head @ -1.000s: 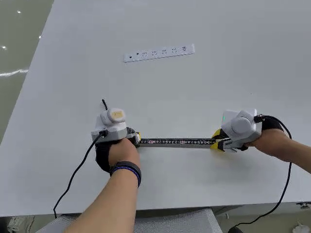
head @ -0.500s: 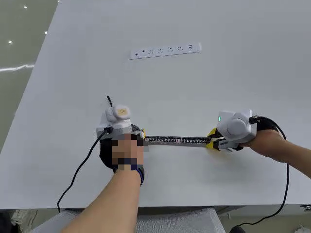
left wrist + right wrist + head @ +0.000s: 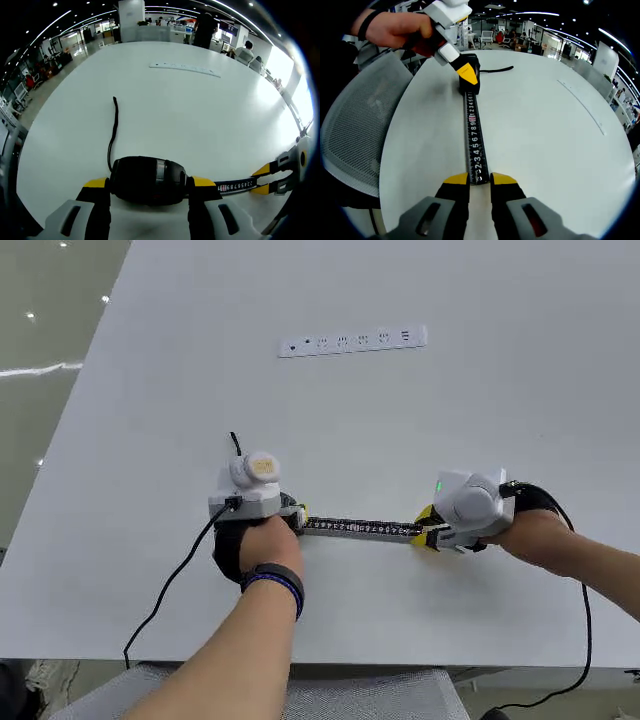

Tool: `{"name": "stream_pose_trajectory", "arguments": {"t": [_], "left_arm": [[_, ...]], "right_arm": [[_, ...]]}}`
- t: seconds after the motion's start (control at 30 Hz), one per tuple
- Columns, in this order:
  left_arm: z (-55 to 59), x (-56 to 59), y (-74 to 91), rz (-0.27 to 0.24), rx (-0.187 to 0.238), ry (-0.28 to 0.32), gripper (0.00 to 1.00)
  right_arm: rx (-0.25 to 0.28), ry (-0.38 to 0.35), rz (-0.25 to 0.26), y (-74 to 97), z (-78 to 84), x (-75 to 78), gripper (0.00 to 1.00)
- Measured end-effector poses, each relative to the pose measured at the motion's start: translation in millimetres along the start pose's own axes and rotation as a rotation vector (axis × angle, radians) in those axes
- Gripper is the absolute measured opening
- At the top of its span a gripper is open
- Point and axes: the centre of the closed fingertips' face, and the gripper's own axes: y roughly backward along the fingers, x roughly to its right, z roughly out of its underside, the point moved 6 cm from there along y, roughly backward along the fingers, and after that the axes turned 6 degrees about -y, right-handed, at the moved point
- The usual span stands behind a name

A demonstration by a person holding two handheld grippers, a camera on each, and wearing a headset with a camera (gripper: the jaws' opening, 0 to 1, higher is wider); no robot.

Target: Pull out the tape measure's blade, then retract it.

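While the tape measure's blade [image 3: 472, 135] lies drawn out flat on the white table [image 3: 420, 420], its black case [image 3: 147, 172] sits clamped in the left gripper [image 3: 148, 182] and its tip is pinched by the nearly closed right gripper [image 3: 480, 179]. Pulling out seems done; retraction remains. A power strip [image 3: 353, 341] lies well beyond.

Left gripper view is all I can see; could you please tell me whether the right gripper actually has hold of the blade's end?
Observer: Yes; the right gripper view shows the right gripper shut on the blade at its low-number end.
Operator: Thank you. Is the blade straight in between?
Observer: In the head view it runs straight across the table from the tape measure case to that gripper, with no kink.
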Motion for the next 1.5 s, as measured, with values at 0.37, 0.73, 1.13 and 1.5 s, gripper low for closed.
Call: {"name": "stream_pose_trajectory", "arguments": {"t": [0.37, 0.73, 1.13, 1.5], "left_arm": [[0.3, 0.0, 0.6, 0.006, 0.001, 0.000, 0.59], [0.8, -0.3, 1.3, 0.017, 0.006, -0.001, 0.59], [1.4, -1.8, 2.0, 0.035, 0.012, -0.019, 0.59], [1.4, -2.0, 2.1, 0.044, 0.012, -0.015, 0.59]], "right_arm": [[-0.008, -0.002, 0.001, -2.5, -2.3, 1.1, 0.15], [-0.005, -0.006, -0.004, -7.5, -6.9, -2.0, 0.15], [0.016, 0.010, -0.027, -27.2, -30.8, -13.4, 0.16], [0.021, 0.007, -0.032, -33.1, -38.0, -14.2, 0.16]]}}
